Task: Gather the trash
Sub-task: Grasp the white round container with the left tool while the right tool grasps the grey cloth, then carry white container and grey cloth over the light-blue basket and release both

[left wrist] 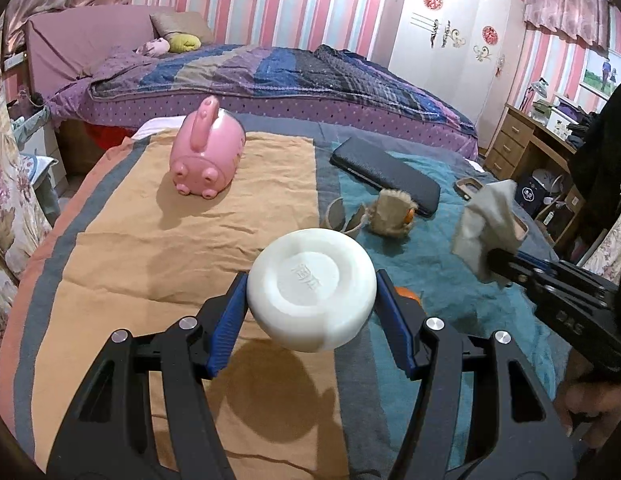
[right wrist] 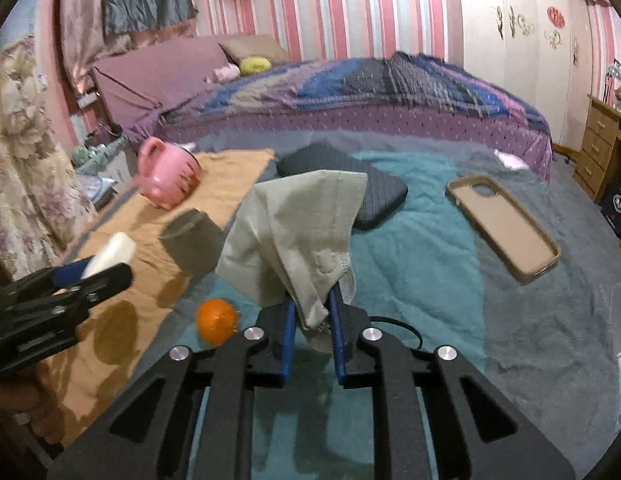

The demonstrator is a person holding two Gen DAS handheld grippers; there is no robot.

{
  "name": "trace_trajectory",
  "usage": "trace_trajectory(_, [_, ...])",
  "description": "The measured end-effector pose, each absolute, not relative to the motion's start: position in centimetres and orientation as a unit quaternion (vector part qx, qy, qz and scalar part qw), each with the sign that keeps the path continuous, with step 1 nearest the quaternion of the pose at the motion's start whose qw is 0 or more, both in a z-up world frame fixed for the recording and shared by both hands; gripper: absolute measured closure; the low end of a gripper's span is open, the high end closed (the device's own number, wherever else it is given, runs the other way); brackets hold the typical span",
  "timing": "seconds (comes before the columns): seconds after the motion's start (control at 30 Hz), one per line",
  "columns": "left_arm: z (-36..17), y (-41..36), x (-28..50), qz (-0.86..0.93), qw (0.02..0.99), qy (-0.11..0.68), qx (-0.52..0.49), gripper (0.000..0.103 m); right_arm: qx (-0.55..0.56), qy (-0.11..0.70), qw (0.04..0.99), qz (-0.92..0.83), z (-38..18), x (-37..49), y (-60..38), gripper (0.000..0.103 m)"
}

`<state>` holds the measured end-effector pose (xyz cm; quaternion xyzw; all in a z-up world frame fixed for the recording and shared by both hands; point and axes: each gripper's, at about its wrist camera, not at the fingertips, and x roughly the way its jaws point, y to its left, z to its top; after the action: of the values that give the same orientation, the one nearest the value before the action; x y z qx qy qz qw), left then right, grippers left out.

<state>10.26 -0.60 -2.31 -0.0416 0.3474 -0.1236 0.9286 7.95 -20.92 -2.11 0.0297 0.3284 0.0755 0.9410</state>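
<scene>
Face mask [right wrist: 298, 236], crumpled and greyish, pinched between the closed blue pads of the right gripper [right wrist: 312, 320], lifted clear of the teal blanket [right wrist: 422, 264]. White bowl [left wrist: 312, 290] clamped bottom-forward in the left gripper [left wrist: 312, 300], just left of the mask. Probably the pick-up step, mask secured; next, likely carrying it over to the bowl if that serves as the bin, calling for a steady grip on limp fabric. Near the mask: orange [right wrist: 216, 320] just below-left, dark padded case [right wrist: 350, 184] behind, phone case [right wrist: 504, 226] well right, pink pig-shaped mug [right wrist: 168, 178] far left. Only in the left view: torn brown scraps [left wrist: 390, 214] left of the mask.
</scene>
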Motion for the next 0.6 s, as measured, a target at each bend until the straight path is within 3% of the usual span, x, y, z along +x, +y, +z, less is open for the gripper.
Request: trace_trajectory(0.6, [0.4, -6.1, 6.8, -0.164, 0.935, 0.314, -0.021, 0.042, 0.035, 0.272, 0.96, 0.052, 1.8, 0.7, -27.3, 0.087])
